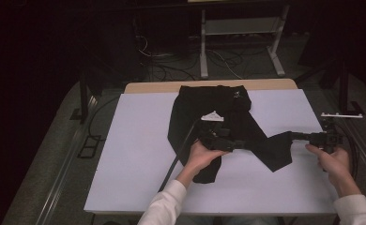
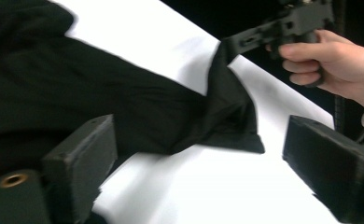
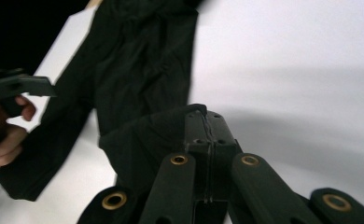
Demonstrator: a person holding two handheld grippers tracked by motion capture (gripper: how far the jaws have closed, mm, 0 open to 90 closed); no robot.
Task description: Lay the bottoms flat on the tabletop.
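Worktop (image 1: 134,154): a white board on a table, in a dark room.
Black garment (image 1: 209,105): dark cloth lying in the middle of the worktop, toward the far side. One long part reaches out to the right, and another part hangs down toward the near side.
Right gripper (image 1: 291,136): at the right side of the worktop, held in the person's right hand (image 1: 333,161). Its jaws are pressed together on the end of the long part of the black garment. In the right gripper view the cloth is pinched tight between the two jaws.
Left gripper (image 1: 235,143): near the middle of the worktop, over the black garment, held in the left hand (image 1: 202,157). In the left gripper view its jaws stand wide apart with nothing between them.
Cloth end (image 2: 231,107): lifted a bit off the white board where the right gripper holds it, with folds below.
Sleeves (image 1: 164,208): white, on both arms, at the near edge.
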